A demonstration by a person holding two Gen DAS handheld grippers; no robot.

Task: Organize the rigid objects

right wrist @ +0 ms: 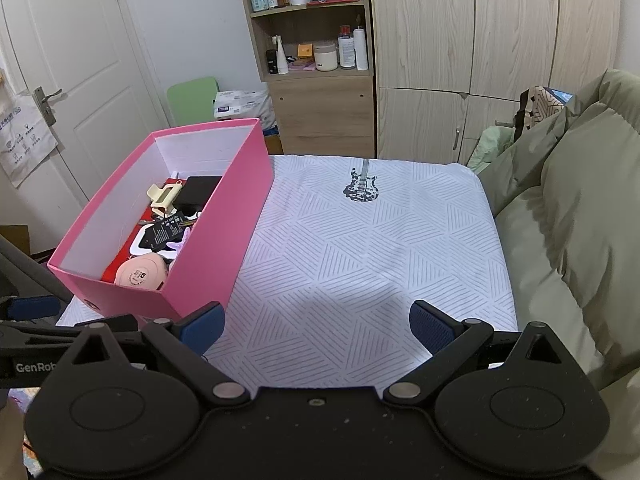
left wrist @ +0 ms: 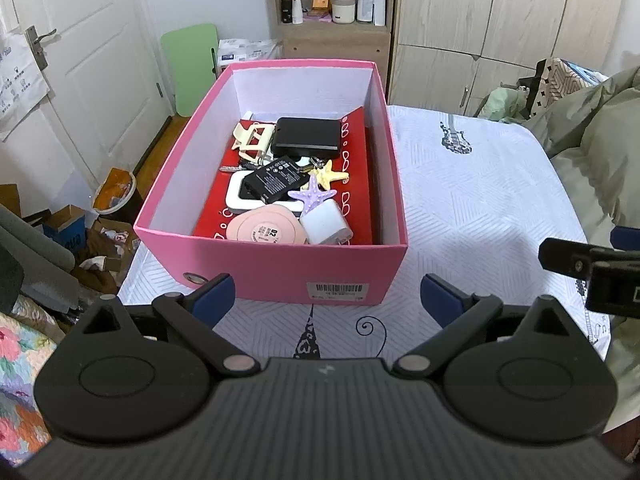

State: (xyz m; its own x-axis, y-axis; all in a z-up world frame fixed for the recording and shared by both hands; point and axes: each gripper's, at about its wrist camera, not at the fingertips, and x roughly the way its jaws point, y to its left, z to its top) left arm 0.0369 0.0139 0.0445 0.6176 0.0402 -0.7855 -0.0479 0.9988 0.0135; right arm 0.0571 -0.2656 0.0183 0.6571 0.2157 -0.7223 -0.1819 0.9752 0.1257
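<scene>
One open pink cardboard box (left wrist: pixel 280 268) sits on the white patterned sheet (right wrist: pixel 360 248), holding the black slab (left wrist: pixel 306 136) and purple starfish (left wrist: pixel 310 194). Left gripper (left wrist: pixel 326 298) and right gripper (right wrist: pixel 316 326) gape empty; a careless reach could nudge the light box off the edge.

Box (left wrist: pixel 316 268): pink matt cardboard, white paper lining. Sheet (right wrist: pixel 360 240): white woven cloth, striped print. Wardrobe (right wrist: pixel 480 40): pale wood-grain laminate. Left gripper (left wrist: pixel 326 298): matt black plastic, ribbed base, blue textured pads (left wrist: pixel 210 298). Charger (left wrist: pixel 326 226): glossy white plastic.
</scene>
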